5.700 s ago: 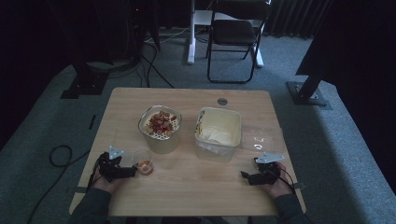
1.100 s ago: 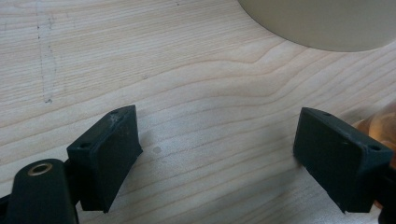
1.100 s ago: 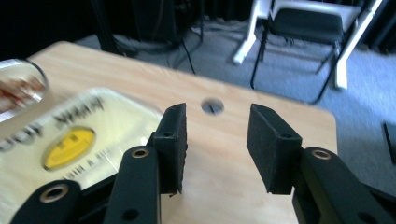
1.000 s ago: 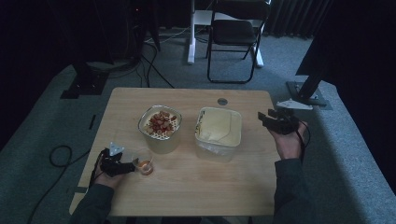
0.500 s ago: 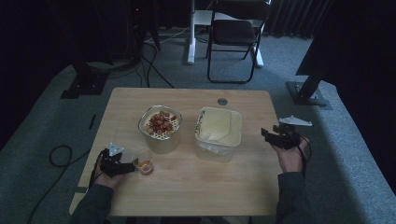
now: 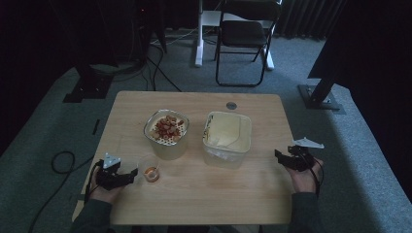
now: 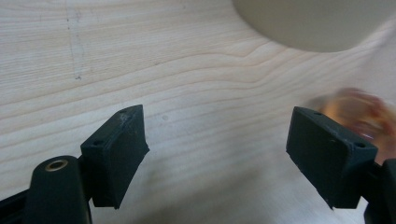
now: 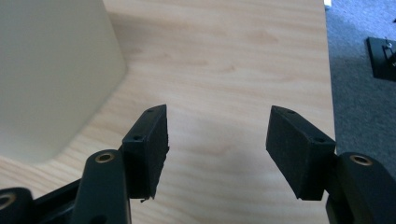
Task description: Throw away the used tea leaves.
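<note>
The small cup [image 6: 149,171] with something orange inside is sitting on the counter [image 6: 204,194] just beside the left hand-held gripper [image 6: 130,174], whose jaws are gaping empty; it is blurring at that gripper view's edge. The right hand-held gripper [image 6: 279,156] is hovering at the counter's right edge, jaws likewise spread, near the square tub [image 6: 227,137].

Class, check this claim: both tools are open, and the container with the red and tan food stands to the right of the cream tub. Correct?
Not quite. The high view shows the food container standing left of the cream tub, not right. Both the left tool and the right tool are indeed open.
</note>
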The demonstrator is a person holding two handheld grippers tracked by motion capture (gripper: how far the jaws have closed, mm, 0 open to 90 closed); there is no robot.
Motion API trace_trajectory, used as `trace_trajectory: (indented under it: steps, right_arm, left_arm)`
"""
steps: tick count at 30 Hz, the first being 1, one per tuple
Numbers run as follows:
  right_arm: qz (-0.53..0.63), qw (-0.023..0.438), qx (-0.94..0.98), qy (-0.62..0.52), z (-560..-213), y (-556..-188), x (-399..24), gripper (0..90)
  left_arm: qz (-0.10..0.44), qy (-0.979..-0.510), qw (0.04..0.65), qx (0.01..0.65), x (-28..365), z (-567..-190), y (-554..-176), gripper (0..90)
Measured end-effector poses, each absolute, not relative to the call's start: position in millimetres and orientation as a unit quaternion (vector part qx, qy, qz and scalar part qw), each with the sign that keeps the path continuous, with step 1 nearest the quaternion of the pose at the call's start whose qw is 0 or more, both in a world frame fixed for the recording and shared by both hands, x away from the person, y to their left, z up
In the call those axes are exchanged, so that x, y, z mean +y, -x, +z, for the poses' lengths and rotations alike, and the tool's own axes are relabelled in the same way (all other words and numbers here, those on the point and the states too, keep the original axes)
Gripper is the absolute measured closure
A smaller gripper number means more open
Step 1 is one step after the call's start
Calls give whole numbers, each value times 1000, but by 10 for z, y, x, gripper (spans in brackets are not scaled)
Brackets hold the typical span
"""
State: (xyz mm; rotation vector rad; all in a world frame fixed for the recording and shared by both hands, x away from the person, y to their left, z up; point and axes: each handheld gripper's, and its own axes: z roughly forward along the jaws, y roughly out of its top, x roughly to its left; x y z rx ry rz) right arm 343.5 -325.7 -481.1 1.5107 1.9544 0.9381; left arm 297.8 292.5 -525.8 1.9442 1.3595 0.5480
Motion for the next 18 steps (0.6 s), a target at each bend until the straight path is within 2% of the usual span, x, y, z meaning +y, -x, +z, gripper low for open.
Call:
trace_trajectory:
  steps: [8,11,18]
  right_arm:
    - [348,235,706,-570,-4971,-3342,-3356,377]
    - [348,236,704,-572,-4978,-3342,-3364,377]
    - [342,232,706,-575,-5030,-3350,-3361,377]
  left_arm:
    - [169,-768,374,492,2876,-5209,-2766,191]
    - [171,-775,376,478,2844,-5199,-2728,191]
    - [160,-784,421,427,2632,-5149,-2713,176]
